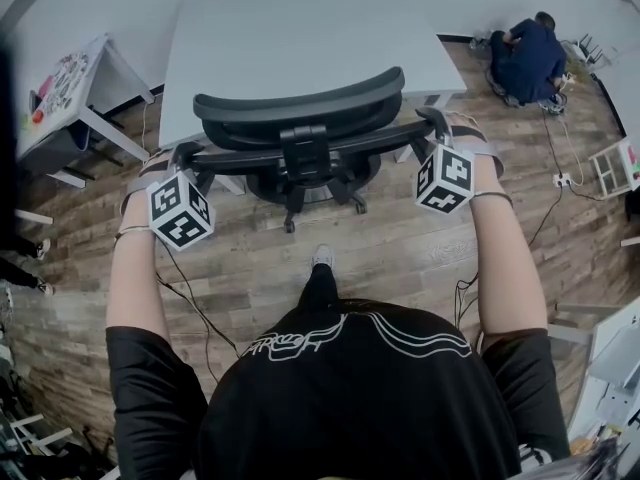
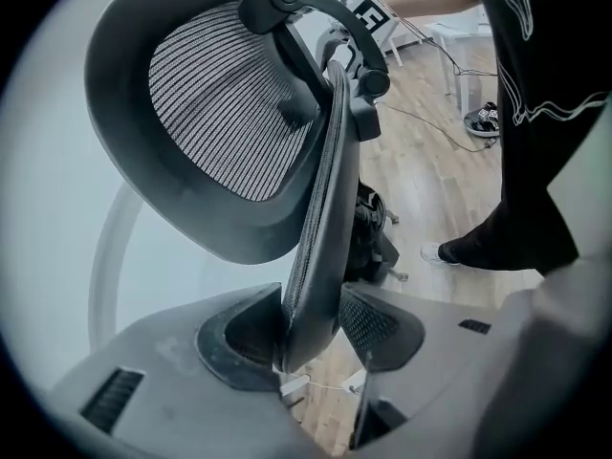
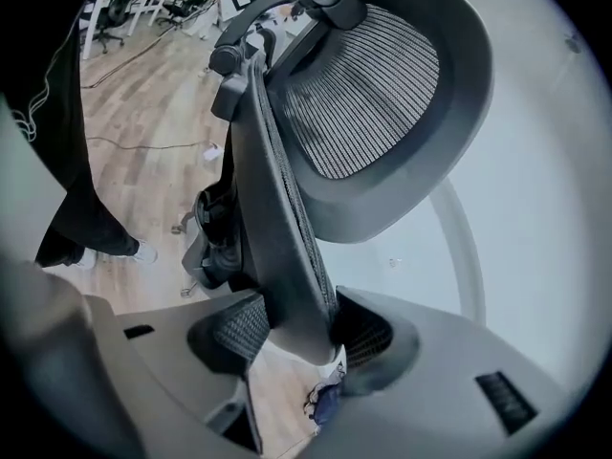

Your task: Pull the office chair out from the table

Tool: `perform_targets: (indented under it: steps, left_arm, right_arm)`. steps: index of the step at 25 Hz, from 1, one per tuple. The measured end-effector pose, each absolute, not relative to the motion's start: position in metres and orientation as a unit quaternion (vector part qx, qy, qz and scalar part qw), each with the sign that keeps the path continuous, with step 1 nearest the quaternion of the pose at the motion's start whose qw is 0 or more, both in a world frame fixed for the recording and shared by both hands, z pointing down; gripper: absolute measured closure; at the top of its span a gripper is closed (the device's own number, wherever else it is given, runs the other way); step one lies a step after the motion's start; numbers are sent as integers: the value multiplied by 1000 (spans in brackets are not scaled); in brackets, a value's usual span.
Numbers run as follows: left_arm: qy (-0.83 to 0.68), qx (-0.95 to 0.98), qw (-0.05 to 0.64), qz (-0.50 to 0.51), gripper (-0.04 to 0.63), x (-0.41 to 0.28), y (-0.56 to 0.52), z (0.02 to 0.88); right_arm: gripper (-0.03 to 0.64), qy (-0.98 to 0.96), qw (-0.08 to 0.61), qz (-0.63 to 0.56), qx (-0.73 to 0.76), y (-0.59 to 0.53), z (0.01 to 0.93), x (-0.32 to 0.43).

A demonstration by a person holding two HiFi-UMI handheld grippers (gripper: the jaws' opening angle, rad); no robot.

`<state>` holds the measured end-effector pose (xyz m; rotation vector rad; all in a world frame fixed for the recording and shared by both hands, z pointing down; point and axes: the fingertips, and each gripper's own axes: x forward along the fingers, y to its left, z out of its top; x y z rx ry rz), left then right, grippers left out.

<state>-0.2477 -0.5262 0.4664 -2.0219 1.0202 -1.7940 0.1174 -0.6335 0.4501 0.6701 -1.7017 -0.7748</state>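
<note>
At the desk [image 1: 300, 28] edge, left tongs [image 2: 311, 328] and right tongs [image 3: 292, 328] each clamp the office chair [image 1: 300, 118] by its backrest rim; best to pull both evenly, straight back.

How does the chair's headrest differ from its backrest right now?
The headrest is narrower and bowed; the backrest is wider, reaching from one gripper to the other. Nothing holds the headrest, while the backrest is clamped at its side edges by the left gripper and right gripper. In the head view the headrest overlaps the table edge; the backrest lies nearer the person. Both are black mesh in dark frames.
</note>
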Motion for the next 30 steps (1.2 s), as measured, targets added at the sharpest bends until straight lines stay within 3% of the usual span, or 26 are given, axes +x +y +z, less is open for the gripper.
perform_targets:
  steps: [11, 30]
  left_arm:
    - [370, -685, 122, -616, 417, -242, -455, 479]
    - [363, -684, 98, -625, 414, -238, -442, 465]
  right_arm:
    - [387, -719, 530, -335, 299, -549, 459, 127]
    - [387, -733, 527, -323, 283, -532, 445, 132]
